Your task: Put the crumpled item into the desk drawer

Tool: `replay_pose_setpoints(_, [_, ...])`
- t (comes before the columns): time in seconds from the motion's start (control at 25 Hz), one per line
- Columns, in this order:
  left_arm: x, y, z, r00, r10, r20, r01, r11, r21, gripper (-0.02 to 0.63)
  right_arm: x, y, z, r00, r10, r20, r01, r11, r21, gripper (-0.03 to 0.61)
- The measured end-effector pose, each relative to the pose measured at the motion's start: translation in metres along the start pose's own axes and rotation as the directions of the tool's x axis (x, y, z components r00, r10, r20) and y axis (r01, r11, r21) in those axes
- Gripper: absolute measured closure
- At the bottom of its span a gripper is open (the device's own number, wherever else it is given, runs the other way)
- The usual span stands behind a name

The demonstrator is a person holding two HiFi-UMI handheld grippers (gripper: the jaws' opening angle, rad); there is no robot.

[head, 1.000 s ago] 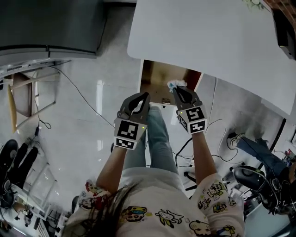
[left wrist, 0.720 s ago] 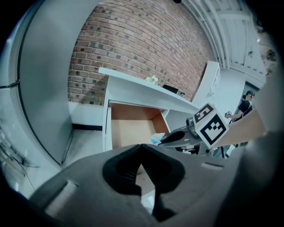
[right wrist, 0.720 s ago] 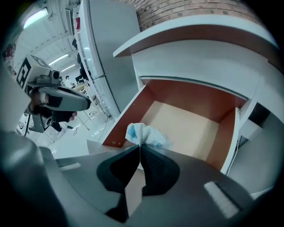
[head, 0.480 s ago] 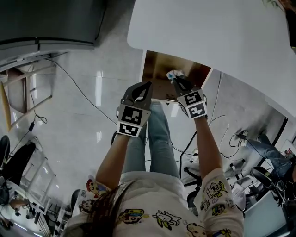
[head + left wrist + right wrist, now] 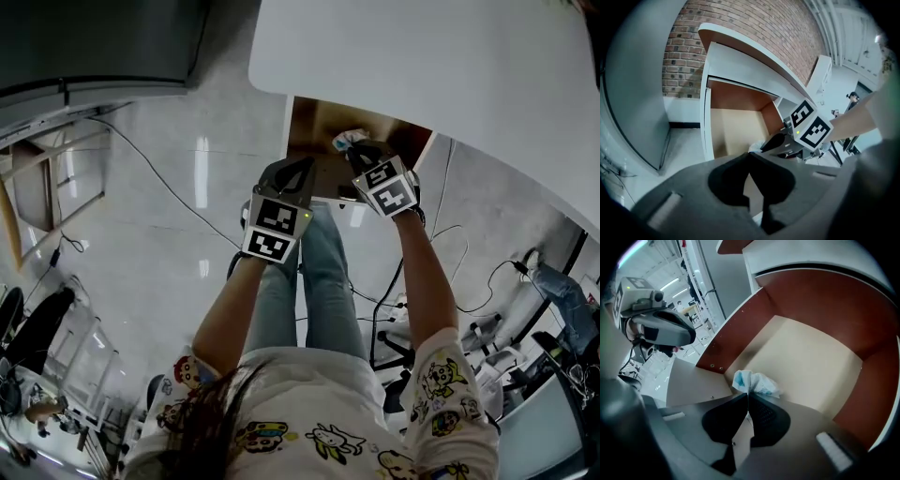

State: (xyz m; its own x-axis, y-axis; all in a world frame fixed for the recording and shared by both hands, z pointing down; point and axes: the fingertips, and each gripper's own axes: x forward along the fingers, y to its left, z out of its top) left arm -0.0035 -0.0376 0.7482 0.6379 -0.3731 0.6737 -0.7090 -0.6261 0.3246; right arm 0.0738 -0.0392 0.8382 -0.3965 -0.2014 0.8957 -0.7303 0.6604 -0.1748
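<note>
The crumpled item (image 5: 756, 382), a wad of white and blue paper, is pinched in my right gripper (image 5: 748, 394), which is shut on it. In the head view that wad (image 5: 349, 139) hangs over the open desk drawer (image 5: 314, 139) under the white desktop (image 5: 422, 66), with the right gripper (image 5: 361, 155) just behind it. The drawer's pale floor (image 5: 806, 357) lies below the wad, with brown walls around it. My left gripper (image 5: 295, 178) hovers at the drawer's front edge, shut and holding nothing. In the left gripper view its jaws (image 5: 749, 155) meet, and the right gripper (image 5: 780, 143) shows over the drawer (image 5: 733, 129).
The person's legs in jeans (image 5: 319, 281) are below the drawer. Cables (image 5: 150, 169) trail over the glossy floor. A dark cabinet (image 5: 94, 47) stands at the upper left, a brick wall (image 5: 740, 23) rises behind the desk, and chairs and gear (image 5: 553, 375) crowd the right.
Both grippers have sunk toward the open drawer. The right one has tipped steeper, and the wad now hangs over the drawer's inside. Both stay shut.
</note>
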Motion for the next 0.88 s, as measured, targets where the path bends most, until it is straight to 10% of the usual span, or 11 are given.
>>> replay_pose_setpoints(0.44, [0.007,-0.006,-0.014,0.999,-0.012,-0.036,0.011,1.000,-0.027,0.617,0.024,-0.002,-0.013,0.993,0.039,-0.108,-0.049,0.994,-0.094,0.558])
replay_pose_setpoints(0.88, [0.009,-0.004,-0.017,0.999,-0.007,-0.041,0.005,0.999,-0.034,0.617,0.035,0.002,-0.027,0.973,0.155,-0.172,-0.154,0.988,0.015,0.520])
